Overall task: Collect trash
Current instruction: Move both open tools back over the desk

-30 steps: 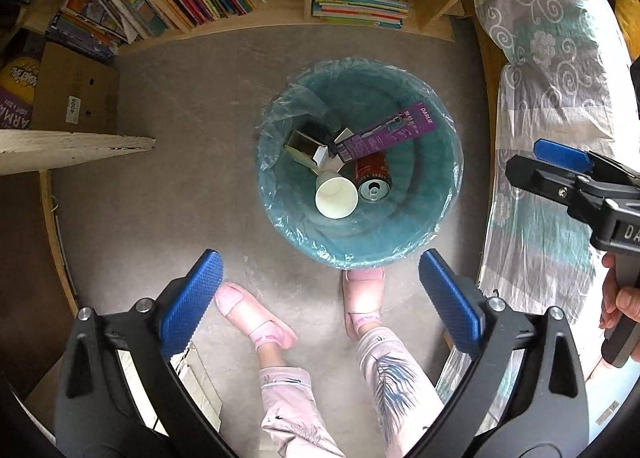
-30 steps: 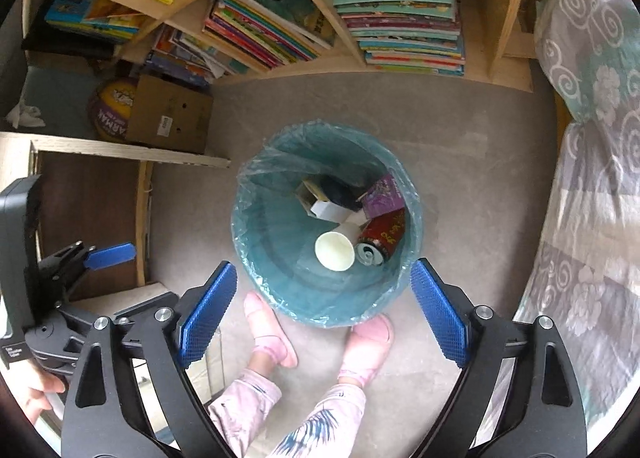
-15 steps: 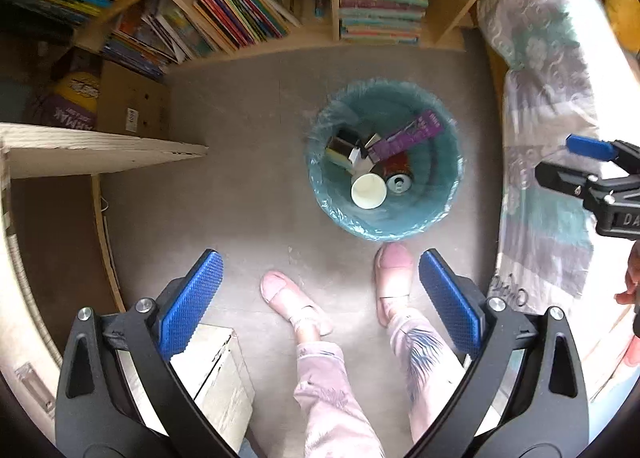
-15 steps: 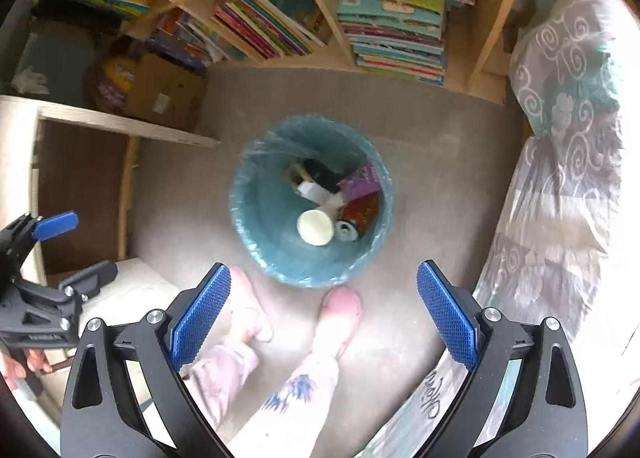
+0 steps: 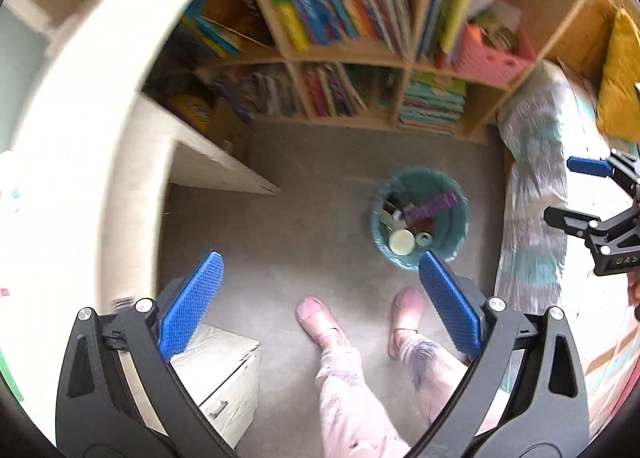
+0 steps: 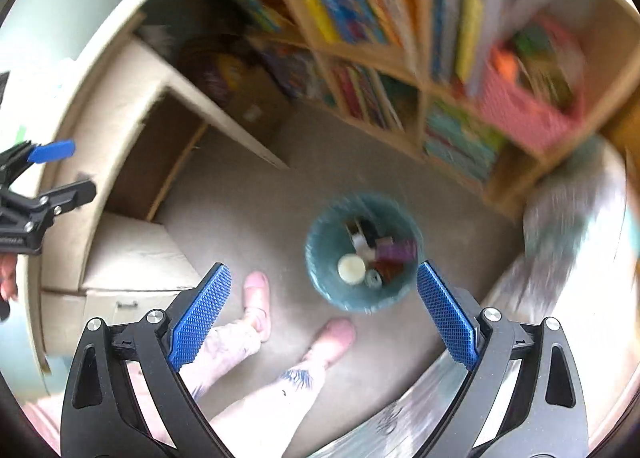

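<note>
Risen well above the floor since the earlier frames, with the teal bin shrunk to a small circle and a white desk edge now sweeping across the left side.

Left wrist view: left gripper (image 5: 320, 304) pointing steeply down, blue pads spread wide, nothing between them but bare grey floor (image 5: 280, 242). Teal bin (image 5: 456, 226) standing on that floor, up and right of centre, near the right pad tip. Inside it: white cup (image 5: 401, 241), can (image 5: 424, 238) just beside the cup, purple box (image 5: 434, 204) lying slantwise above them, a small dark-and-white carton hard to make out. Pink slippers (image 5: 320, 318) planted below the bin, patterned trouser legs running down to the frame edge. Bookshelf (image 5: 356, 58) behind, blurred. Bed cover (image 5: 532, 194) to the right of the bin. Right gripper (image 5: 576, 194) at the far right edge, likewise spread and empty.

Right wrist view: right gripper (image 6: 324, 310) just opened further, pads far apart, holding nothing. Teal bin (image 6: 320, 254) between the pad tips, further off, on the floor, trash still inside, cup (image 6: 351, 269) lowest left. Left gripper (image 6: 60, 170) at the far left edge, open. Pink basket (image 6: 520, 114) on a shelf, heavily blurred.
</note>
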Tool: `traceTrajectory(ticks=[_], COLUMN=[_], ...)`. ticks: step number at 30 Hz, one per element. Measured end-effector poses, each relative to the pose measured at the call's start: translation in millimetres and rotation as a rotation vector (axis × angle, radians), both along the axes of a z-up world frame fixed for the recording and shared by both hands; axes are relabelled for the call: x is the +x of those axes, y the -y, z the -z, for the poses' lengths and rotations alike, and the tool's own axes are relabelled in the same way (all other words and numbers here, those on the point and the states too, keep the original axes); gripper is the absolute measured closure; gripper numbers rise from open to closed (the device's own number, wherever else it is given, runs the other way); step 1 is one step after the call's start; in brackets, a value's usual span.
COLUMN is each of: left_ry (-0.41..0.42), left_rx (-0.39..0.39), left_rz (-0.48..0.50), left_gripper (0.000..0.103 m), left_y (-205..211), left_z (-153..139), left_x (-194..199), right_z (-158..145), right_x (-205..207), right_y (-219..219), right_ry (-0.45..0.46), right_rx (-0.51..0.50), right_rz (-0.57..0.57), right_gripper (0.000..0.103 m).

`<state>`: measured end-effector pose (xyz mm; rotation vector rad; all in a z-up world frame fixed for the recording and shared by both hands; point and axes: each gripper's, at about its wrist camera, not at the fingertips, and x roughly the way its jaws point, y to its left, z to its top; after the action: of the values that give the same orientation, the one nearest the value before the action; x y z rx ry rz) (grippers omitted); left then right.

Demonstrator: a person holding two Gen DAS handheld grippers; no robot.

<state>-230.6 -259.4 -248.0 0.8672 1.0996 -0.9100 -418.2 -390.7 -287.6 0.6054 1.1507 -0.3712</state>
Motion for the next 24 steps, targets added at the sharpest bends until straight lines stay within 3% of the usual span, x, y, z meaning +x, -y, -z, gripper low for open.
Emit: traceTrajectory(ticks=[12, 24], left_ry=[0.142, 0.216], left_rx=[-0.092, -0.086], left_rz=[-0.236, -0.465], left_gripper=[0.007, 0.007], left_y=[-112.6, -234.1], left_z=[-105.4, -140.9], left_x=[75.1, 174.7], right_z=[-109.0, -173.8], right_x=[131.3, 270.1], right_y=[-33.2, -105.3], right_ry=[0.16, 0.239], right_rx=[-0.071, -0.146], right_rz=[-0.393, -0.669], right_gripper=[0.01, 0.01])
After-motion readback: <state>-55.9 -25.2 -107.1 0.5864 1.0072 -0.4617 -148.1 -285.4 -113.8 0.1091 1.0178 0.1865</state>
